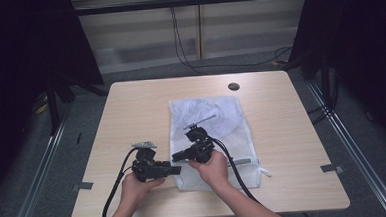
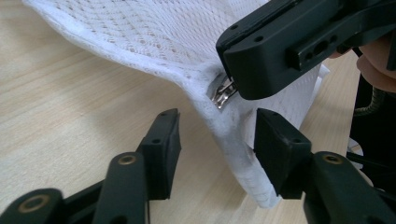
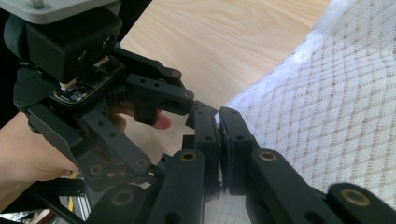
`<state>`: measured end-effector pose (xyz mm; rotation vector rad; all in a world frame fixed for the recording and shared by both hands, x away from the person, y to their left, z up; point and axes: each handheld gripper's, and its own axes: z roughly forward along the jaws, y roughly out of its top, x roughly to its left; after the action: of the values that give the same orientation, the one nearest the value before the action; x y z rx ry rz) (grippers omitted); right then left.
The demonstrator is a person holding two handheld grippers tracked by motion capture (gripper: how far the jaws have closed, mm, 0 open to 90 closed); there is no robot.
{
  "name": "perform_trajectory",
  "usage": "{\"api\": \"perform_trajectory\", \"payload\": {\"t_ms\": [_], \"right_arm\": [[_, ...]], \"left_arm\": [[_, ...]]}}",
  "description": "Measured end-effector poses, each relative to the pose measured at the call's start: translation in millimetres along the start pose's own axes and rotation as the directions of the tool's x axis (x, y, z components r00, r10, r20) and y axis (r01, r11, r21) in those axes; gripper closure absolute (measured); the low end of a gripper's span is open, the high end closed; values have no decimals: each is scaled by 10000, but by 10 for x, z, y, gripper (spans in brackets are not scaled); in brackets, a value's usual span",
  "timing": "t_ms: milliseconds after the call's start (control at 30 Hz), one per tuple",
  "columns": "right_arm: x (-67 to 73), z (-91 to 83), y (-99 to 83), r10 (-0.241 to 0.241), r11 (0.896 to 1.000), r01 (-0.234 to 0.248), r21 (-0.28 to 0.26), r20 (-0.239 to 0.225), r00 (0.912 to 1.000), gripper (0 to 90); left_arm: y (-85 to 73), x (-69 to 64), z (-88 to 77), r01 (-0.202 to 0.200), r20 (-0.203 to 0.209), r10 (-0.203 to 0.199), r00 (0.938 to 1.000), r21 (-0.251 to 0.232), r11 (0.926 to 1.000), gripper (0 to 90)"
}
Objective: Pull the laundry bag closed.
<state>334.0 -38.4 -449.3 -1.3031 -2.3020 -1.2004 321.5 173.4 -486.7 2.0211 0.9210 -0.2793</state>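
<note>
A white mesh laundry bag (image 1: 216, 112) lies flat on the wooden table (image 1: 131, 106). My right gripper (image 1: 177, 157) is shut on the bag's near left edge, right at the metal zipper pull (image 2: 223, 93), and lifts that edge a little. In the right gripper view its jaws (image 3: 218, 114) meet with a sliver of white hem between them. My left gripper (image 1: 177, 169) stands just beside it. Its jaws (image 2: 217, 126) are partly apart and straddle the bag's hem (image 2: 233, 154) below the zipper pull. The right pad is close against the fabric and the left pad stands clear of it.
A round black cable hole (image 1: 234, 86) sits in the table's far side. Small metal brackets (image 1: 331, 168) stick out at the near left and right edges. Cables trail from both grippers towards the person. Black curtains and stands flank the table.
</note>
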Motion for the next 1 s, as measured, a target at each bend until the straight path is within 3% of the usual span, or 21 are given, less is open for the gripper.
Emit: {"api": "perform_trajectory", "payload": {"t_ms": [200,433,633,1000], "right_arm": [[-1,-7,1,121,9999,-121,-43,-134,9998,869],[1,-30,3,118,9999,-118,-57,-96,9999,869],[0,-52,0,-73,9999,72,-120,-112,9999,869],[-63,-120,-43,-33,9999,32,-107,-103,9999,869]], "left_arm": [[4,-2,14,197,174,-193,9997,-253,9995,599],[4,15,20,355,210,-352,9992,-139,9993,693],[10,-1,12,407,156,-404,9991,-171,9990,853],[26,-25,21,534,46,-534,9986,-115,9985,878]]}}
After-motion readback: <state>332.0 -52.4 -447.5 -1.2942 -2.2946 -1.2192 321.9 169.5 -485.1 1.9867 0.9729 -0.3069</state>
